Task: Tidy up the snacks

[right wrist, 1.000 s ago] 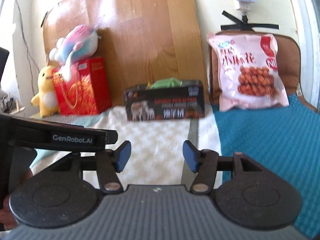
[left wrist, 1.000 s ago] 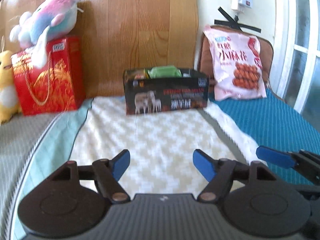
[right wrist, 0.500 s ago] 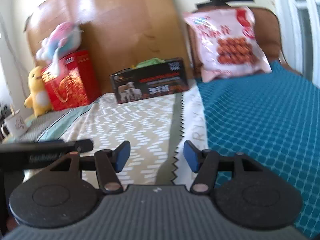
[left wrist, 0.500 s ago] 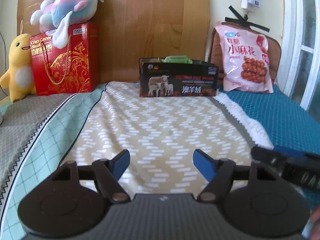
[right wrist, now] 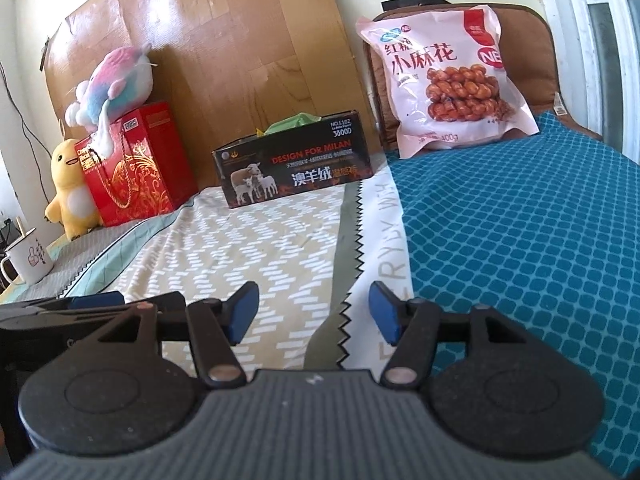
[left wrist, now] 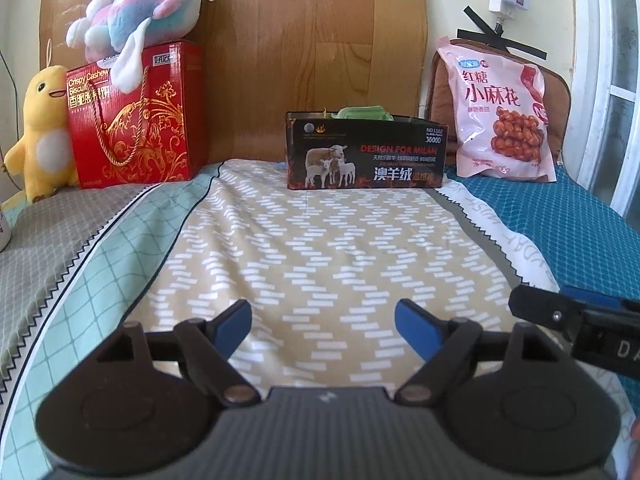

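Both the left gripper (left wrist: 323, 320) and right gripper (right wrist: 313, 312) were released and empty, while the pink snack bag (right wrist: 448, 80), judged light, crinkly and crushable, leaned at the bed's (right wrist: 520, 240) far right corner, best pinched by its top seam.

"DESIGN FOR MILAN" (black box (left wrist: 366, 152))

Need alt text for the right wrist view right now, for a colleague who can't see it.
The open right gripper hovers empty over a patterned bedspread. Ahead, a black sheep-print box stands by the wooden headboard; a pink snack bag leans to its right.
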Motion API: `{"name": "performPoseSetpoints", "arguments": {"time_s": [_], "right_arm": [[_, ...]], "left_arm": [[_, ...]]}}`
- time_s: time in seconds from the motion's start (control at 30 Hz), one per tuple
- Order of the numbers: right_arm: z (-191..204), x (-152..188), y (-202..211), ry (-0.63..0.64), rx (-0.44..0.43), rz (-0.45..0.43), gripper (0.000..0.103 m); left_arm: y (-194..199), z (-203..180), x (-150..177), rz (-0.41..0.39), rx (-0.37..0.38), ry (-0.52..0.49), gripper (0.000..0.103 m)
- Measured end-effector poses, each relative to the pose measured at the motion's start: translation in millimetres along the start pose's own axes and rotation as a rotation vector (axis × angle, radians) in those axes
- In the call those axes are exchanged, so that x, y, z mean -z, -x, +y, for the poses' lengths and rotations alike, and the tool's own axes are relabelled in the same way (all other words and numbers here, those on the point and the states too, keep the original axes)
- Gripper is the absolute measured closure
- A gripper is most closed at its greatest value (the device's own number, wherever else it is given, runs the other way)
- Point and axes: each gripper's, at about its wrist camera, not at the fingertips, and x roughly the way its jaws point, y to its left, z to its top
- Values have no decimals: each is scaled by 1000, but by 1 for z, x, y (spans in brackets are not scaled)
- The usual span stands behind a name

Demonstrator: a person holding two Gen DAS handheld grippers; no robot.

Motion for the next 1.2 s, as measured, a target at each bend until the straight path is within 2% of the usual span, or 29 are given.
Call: {"name": "performPoseSetpoints", "arguments": {"time_s": [0.07, 0.43, 0.5, 0.63, 1.0, 1.2], "right_arm": [[1, 0, 1, 2, 3, -4, 28], [2, 0, 2, 19, 10, -9, 22], [1, 0, 2, 16, 10, -9, 21], [0, 0, 2, 11, 12, -9, 18], [-2, -1, 1, -10, 7, -2, 17], [-4, -1, 2, -18, 2, -3, 15]], "left_arm": [[0, 0, 0, 0, 0, 1, 19], [3, -2, 1, -17, -21, -8, 15], [5, -3, 1, -27, -30, -10, 6], [8, -4, 0, -50, -47, -22, 0], [11, -4, 0, -32, -124, -22, 0], [11, 2, 0, 3, -132, 5, 0]]}}
